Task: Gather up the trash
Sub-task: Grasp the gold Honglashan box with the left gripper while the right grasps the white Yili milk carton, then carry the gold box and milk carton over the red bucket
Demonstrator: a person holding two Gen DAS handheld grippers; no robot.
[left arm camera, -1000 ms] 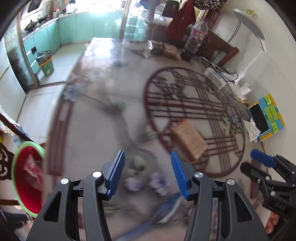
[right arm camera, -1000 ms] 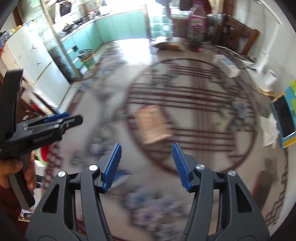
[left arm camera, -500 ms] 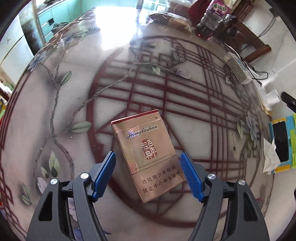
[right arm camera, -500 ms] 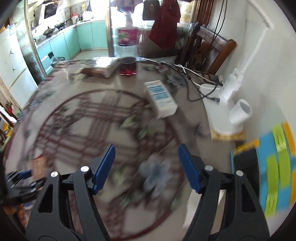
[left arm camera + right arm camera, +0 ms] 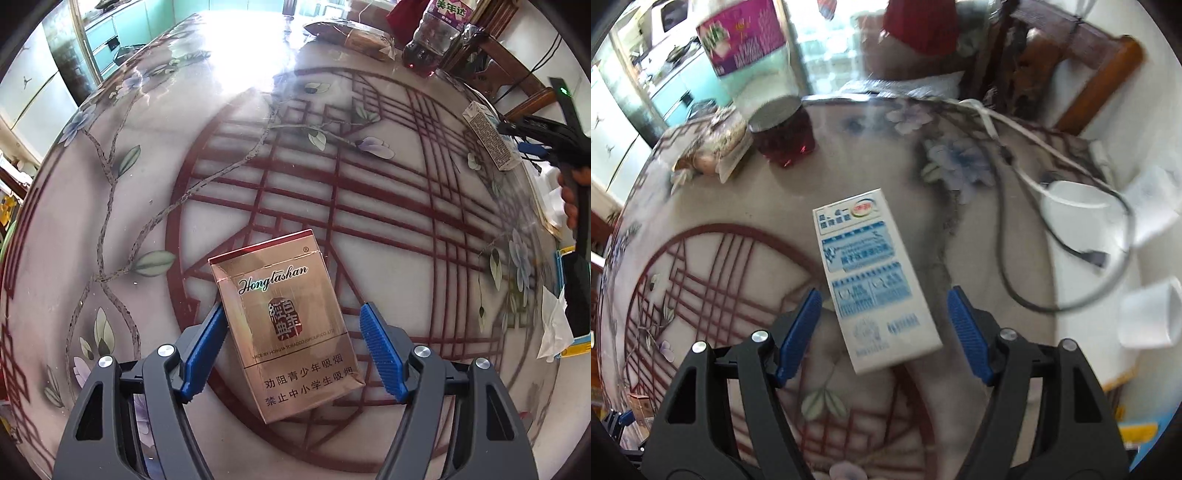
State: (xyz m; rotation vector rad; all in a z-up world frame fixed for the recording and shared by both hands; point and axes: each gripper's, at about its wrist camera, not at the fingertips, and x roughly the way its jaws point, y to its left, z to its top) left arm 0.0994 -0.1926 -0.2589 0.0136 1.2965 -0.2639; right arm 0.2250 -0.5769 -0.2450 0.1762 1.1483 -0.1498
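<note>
straddling cigarette pack (image 5: 286,325) with left gripper (image 5: 293,349) spread, right gripper (image 5: 884,332) flanking milk carton (image 5: 871,277)

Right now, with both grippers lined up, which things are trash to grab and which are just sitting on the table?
For the job:
- cigarette pack, between the open left gripper
- milk carton, between the open right gripper

Just lying about:
- drink bottle
- white cups
- cables
- tissue
</note>
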